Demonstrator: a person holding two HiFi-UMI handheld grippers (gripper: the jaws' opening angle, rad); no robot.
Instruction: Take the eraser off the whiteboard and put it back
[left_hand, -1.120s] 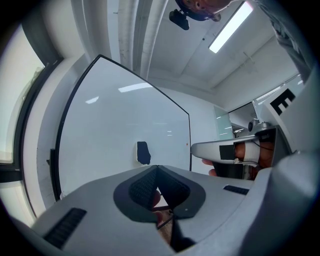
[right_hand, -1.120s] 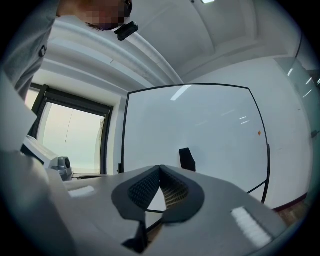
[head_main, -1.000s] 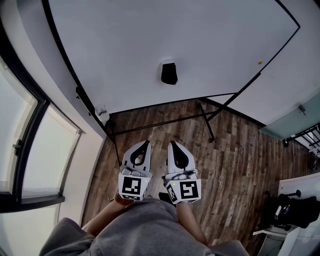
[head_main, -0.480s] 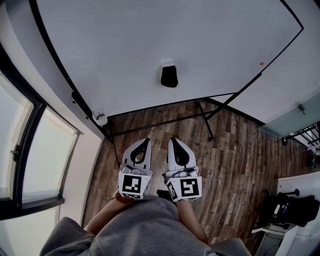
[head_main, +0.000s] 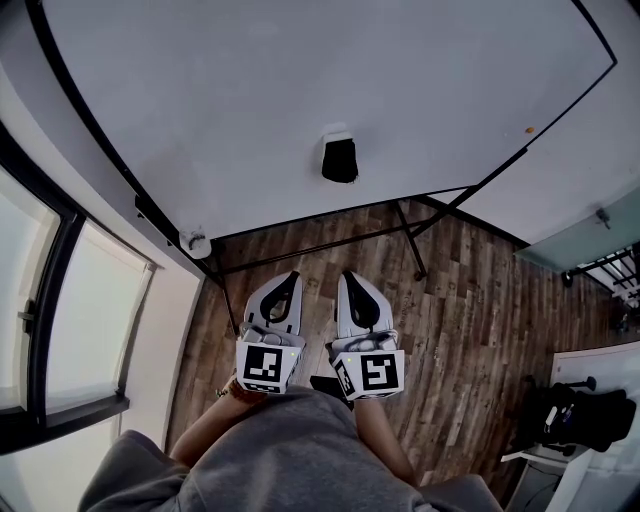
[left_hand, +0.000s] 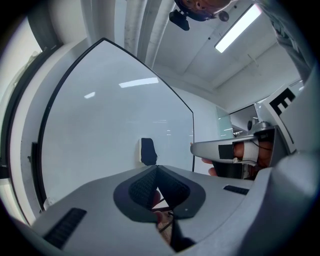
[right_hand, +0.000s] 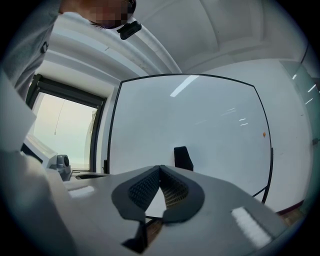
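You stand nearer now: the whiteboard (head_main: 250, 90) fills more of the head view than a second ago, and both tongs ride forward with you, level. The eraser (head_main: 340, 160) still sits on the board, mid-width near its lower edge, well ahead and untouched. Left tongs (head_main: 290, 282) are pressed together, empty; right tongs (head_main: 352, 280) likewise. Likely still the approach; one pair must spread before you reach.

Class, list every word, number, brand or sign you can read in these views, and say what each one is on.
None can be read in any view.
The whiteboard bears no writing.
The eraser shows no label.
The left gripper and right gripper carry only black-and-white square marker patterns, not letters.
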